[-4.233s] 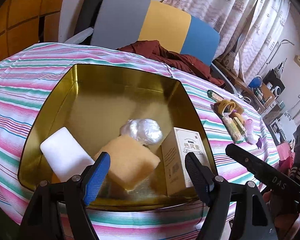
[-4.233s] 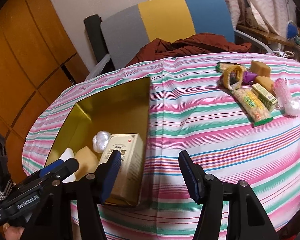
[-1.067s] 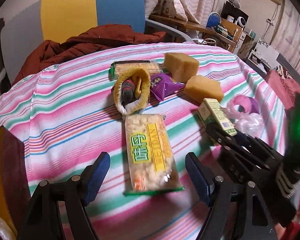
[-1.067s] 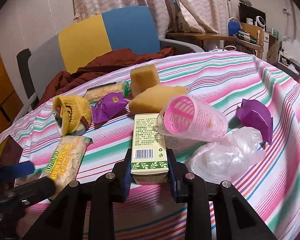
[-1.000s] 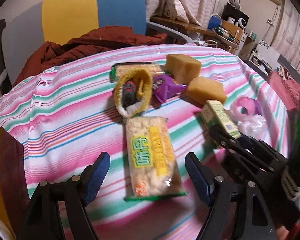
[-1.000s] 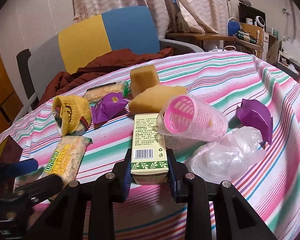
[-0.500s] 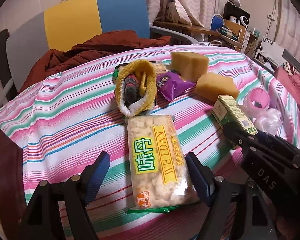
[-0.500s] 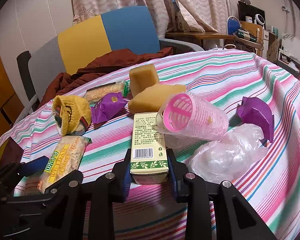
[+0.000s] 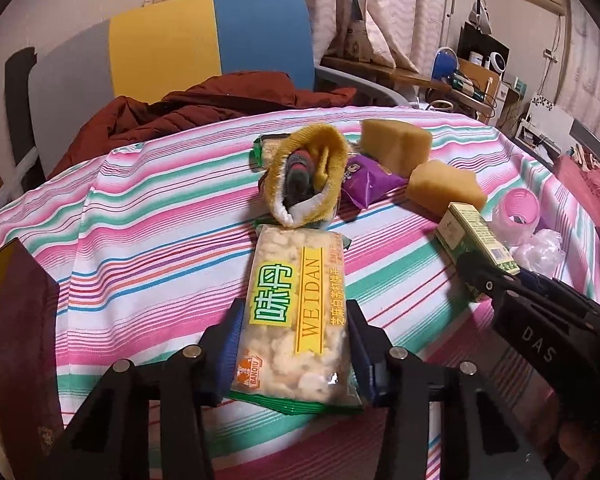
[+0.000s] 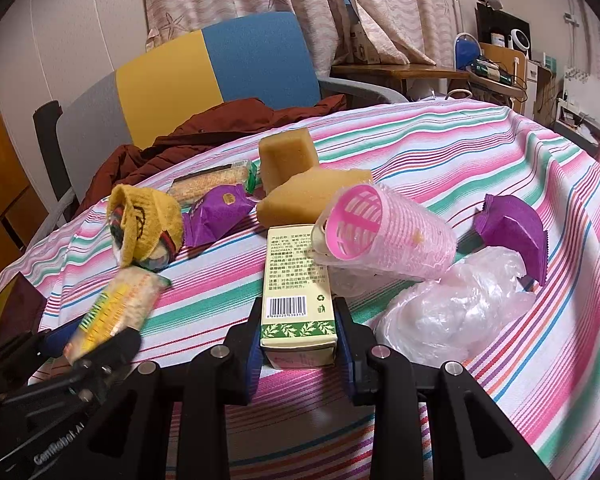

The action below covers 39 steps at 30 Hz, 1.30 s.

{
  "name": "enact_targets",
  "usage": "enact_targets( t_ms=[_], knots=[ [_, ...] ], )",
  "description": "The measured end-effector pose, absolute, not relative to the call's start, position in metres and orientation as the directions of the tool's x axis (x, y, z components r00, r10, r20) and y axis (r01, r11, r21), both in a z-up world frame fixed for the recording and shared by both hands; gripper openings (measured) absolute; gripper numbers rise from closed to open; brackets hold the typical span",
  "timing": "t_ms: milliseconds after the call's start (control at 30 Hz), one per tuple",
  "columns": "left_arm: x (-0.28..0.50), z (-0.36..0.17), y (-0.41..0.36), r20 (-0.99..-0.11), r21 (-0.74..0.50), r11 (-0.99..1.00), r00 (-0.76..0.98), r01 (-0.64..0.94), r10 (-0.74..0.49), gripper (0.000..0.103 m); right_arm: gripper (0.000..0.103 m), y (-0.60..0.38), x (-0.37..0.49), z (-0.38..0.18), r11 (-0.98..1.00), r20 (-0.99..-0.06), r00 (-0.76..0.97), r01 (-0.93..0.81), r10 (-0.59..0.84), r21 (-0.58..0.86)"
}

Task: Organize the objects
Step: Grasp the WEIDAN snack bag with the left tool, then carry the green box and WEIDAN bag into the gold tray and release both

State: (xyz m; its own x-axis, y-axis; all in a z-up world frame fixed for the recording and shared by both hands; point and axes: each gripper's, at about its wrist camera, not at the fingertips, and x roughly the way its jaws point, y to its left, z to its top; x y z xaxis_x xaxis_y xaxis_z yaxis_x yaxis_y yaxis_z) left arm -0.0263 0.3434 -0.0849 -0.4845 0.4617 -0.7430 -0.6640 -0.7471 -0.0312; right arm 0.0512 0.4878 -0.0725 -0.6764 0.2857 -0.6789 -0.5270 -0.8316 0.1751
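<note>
Warm, rather dim indoor light fills both views, and colours lean yellow. Soft shadows lie under the snack pack (image 9: pixel 296 316) and the box (image 10: pixel 298 292) on the striped tablecloth (image 9: pixel 160 216). Glare glints on the plastic bag (image 10: pixel 456 312). Fisheye bending curves the table's edges, dark vignette fills the corners, and the far room looks soft
</note>
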Motion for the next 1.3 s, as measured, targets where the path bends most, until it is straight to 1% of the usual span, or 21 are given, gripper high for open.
enact_targets(
  t_ms=[200, 533, 900, 1100, 1233, 1300],
  knots=[
    [-0.013, -0.085, 0.340, -0.732, 0.026, -0.732, -0.511, -0.681, 0.449, 0.047, 0.032, 0.485, 0.049, -0.072, -0.834, -0.681, -0.668, -0.531, 0.300, 0.153],
    [-0.001, -0.084, 0.316, -0.725, -0.003, -0.733, -0.503, -0.680, 0.470, 0.047, 0.031, 0.462, 0.056, -0.061, -0.858, -0.655, -0.678, -0.506, 0.334, 0.087],
    [0.019, -0.083, 0.303, -0.723, -0.003, -0.714, -0.492, -0.701, 0.486, 0.047, 0.031, 0.428, 0.095, -0.062, -0.843, -0.694, -0.690, -0.486, 0.207, 0.231],
    [0.046, -0.077, 0.280, -0.728, -0.063, -0.671, -0.426, -0.739, 0.537, 0.047, 0.031, 0.415, 0.108, -0.057, -0.839, -0.701, -0.692, -0.475, 0.170, 0.265],
    [0.066, -0.065, 0.258, -0.709, -0.109, -0.645, -0.395, -0.757, 0.584, 0.046, 0.031, 0.407, 0.114, -0.055, -0.833, -0.710, -0.688, -0.474, 0.148, 0.286],
    [0.076, -0.057, 0.247, -0.692, -0.112, -0.626, -0.392, -0.771, 0.606, 0.046, 0.031, 0.404, 0.115, -0.053, -0.831, -0.711, -0.689, -0.472, 0.138, 0.296]
  ],
)
